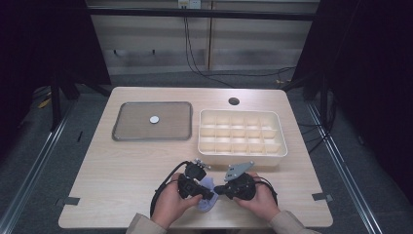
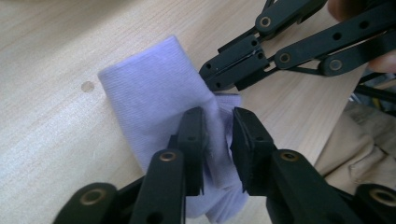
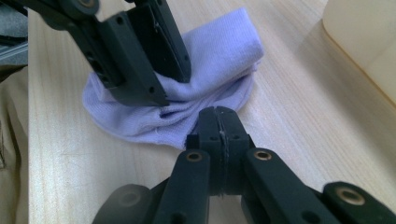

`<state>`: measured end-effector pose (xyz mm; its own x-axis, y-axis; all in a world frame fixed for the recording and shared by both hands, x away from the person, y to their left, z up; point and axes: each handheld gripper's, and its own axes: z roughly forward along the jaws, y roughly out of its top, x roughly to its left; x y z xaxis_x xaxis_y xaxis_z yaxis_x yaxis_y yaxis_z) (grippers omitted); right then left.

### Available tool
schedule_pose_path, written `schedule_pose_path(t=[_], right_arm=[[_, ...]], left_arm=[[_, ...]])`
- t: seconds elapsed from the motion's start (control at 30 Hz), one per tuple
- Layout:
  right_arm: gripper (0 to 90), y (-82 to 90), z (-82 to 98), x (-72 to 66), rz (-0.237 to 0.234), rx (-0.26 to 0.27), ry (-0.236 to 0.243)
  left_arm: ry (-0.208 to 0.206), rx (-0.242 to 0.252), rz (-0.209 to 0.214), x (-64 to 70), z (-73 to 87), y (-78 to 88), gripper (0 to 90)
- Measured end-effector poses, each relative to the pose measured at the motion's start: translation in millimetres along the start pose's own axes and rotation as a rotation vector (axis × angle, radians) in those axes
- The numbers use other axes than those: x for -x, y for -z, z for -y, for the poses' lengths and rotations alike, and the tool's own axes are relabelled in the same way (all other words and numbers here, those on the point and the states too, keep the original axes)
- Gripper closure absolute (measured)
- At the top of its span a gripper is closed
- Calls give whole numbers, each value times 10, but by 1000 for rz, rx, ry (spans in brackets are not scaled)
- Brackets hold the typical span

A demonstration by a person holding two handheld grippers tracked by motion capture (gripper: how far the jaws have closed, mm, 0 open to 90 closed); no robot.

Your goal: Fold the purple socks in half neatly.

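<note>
A pale lavender cloth [image 1: 208, 201], soft and bunched, lies on the wooden table near its front edge, between the two hands. In the left gripper view a fold of the cloth [image 2: 154, 93] runs up between the jaws of my left gripper [image 2: 217, 116], which stand a little apart around it. My right gripper [image 3: 219, 114] is shut, its tips pinching the cloth's edge [image 3: 154, 126], where wrinkles gather. The two grippers face each other tip to tip, the left gripper [image 1: 207, 193] and the right gripper [image 1: 218, 189] almost touching.
A cream box [image 1: 242, 156] with several compartments stands just beyond the hands, its corner [image 3: 364, 42] close to the cloth. A grey tray [image 1: 151, 138] holding a small white disc [image 1: 154, 119] sits at the back left. A round hole [image 1: 234, 101] is in the tabletop.
</note>
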<state>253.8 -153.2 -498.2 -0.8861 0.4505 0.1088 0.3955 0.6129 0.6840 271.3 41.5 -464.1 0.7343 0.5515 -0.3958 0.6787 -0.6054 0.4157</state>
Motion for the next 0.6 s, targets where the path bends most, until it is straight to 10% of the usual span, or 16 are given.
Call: schedule_pose_path(t=[0.6], right_arm=[[900,-4,-6,1,4,0,-5]], left_arm=[[36,24,43,-36,-24,148,730]])
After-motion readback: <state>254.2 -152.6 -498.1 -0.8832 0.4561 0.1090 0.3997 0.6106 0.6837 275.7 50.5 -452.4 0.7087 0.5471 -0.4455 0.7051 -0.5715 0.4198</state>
